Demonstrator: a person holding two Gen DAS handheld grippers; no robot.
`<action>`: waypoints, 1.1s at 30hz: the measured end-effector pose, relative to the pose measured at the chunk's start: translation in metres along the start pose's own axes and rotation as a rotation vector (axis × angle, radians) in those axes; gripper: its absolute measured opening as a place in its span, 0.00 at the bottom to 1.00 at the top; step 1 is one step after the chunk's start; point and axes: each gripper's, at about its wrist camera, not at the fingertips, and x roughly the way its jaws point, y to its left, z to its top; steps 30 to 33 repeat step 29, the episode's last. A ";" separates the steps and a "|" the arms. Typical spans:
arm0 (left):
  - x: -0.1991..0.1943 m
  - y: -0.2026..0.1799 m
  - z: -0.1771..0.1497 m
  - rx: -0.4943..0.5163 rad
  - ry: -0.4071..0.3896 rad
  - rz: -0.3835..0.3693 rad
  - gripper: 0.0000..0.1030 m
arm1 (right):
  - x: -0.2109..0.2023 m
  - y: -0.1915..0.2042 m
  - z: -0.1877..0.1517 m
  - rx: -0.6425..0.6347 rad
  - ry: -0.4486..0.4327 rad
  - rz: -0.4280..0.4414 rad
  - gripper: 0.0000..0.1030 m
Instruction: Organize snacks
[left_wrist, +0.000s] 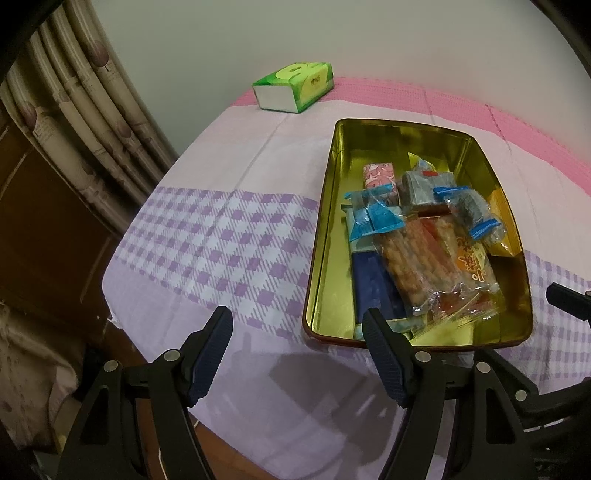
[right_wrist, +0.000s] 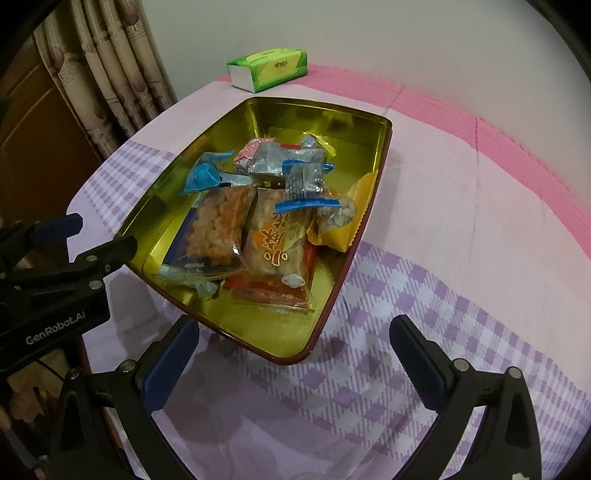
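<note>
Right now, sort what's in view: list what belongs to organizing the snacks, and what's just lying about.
Part of the job:
- gold tin tray
- wrapped snacks piled in it, such as the orange cracker pack and the blue-sealed clear packet

Just lying about:
- green tissue pack near the table's far edge
- checked tablecloth
- curtain

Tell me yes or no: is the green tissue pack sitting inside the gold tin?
No, the green tissue pack lies on the tablecloth beyond the far end of the gold tin, apart from it.
</note>
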 end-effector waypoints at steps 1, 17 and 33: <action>0.000 0.000 0.000 0.000 0.002 0.000 0.71 | 0.000 0.000 0.000 -0.001 0.000 -0.003 1.00; 0.001 -0.001 0.000 0.005 0.002 0.009 0.71 | 0.000 0.006 -0.002 -0.018 0.000 0.008 1.00; 0.000 0.001 0.001 0.000 -0.001 -0.002 0.71 | -0.004 0.004 -0.001 -0.006 -0.010 0.024 1.00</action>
